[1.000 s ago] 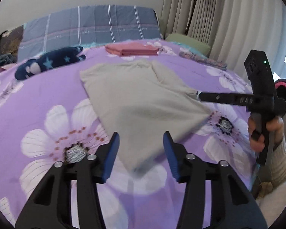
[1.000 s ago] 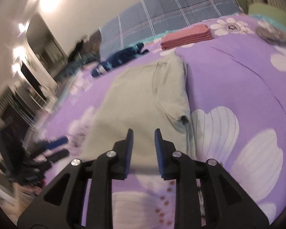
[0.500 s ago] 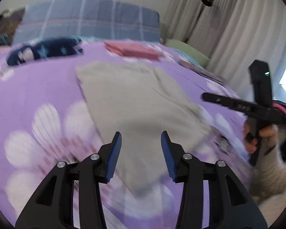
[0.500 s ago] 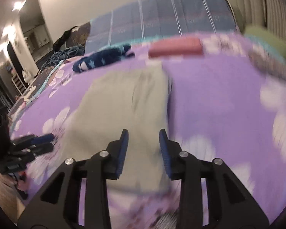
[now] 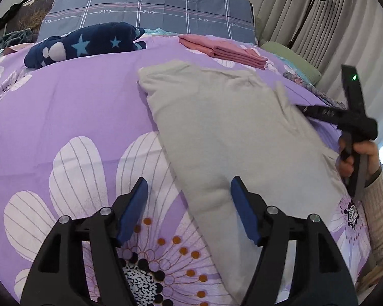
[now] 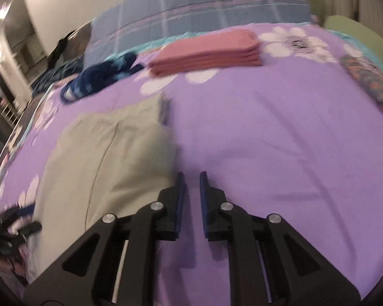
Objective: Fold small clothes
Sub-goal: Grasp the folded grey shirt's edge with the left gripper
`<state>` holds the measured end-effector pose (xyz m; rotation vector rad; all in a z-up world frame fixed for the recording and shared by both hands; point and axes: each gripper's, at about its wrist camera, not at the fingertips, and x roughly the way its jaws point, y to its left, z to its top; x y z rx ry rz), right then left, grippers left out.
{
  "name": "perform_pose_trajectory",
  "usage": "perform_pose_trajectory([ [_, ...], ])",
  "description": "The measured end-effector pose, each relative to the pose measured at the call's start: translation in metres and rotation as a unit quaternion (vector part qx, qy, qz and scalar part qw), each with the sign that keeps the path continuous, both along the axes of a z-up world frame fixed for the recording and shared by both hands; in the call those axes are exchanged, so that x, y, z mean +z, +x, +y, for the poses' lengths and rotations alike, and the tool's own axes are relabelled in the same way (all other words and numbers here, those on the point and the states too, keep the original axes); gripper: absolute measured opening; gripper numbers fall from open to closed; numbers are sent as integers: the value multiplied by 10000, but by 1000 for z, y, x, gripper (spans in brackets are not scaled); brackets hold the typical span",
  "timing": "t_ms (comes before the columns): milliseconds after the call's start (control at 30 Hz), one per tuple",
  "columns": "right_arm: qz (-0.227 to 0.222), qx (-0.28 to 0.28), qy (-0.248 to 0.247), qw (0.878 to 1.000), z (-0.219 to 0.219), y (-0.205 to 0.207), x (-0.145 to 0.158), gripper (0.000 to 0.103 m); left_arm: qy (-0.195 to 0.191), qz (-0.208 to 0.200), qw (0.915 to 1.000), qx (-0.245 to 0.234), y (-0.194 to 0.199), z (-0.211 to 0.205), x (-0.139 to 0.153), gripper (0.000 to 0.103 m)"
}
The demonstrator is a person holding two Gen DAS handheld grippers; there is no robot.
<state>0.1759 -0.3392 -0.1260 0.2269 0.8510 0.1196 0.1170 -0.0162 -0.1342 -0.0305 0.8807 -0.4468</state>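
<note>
A grey garment [image 5: 224, 132] lies flat on the purple floral bed [image 5: 71, 107], folded lengthwise into a long panel

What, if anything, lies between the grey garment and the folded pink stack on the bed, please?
Nothing: only bare purple floral bedspread separates the grey garment from the folded pink stack. Both wrist views show it, the left more sharply.

The word "love" repeats in small white script along the stripes of the blue plaid pillow [image 5: 150, 5].
</note>
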Motion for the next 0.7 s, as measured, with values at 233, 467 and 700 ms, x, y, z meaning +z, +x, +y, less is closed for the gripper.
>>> perform_pose_trajectory([
  [233, 72, 522, 927, 9943, -2, 13, 13, 53, -286, 130, 9995, -19, 19, 6, 11, 71],
  [467, 320, 784, 575, 9948, 23, 22, -4, 66, -817, 514, 9953, 68, 105, 17, -1, 56],
  [700, 143, 801, 722, 9941, 18, 18, -9, 64, -1678, 803, 9819, 364, 172, 36, -12, 13],
])
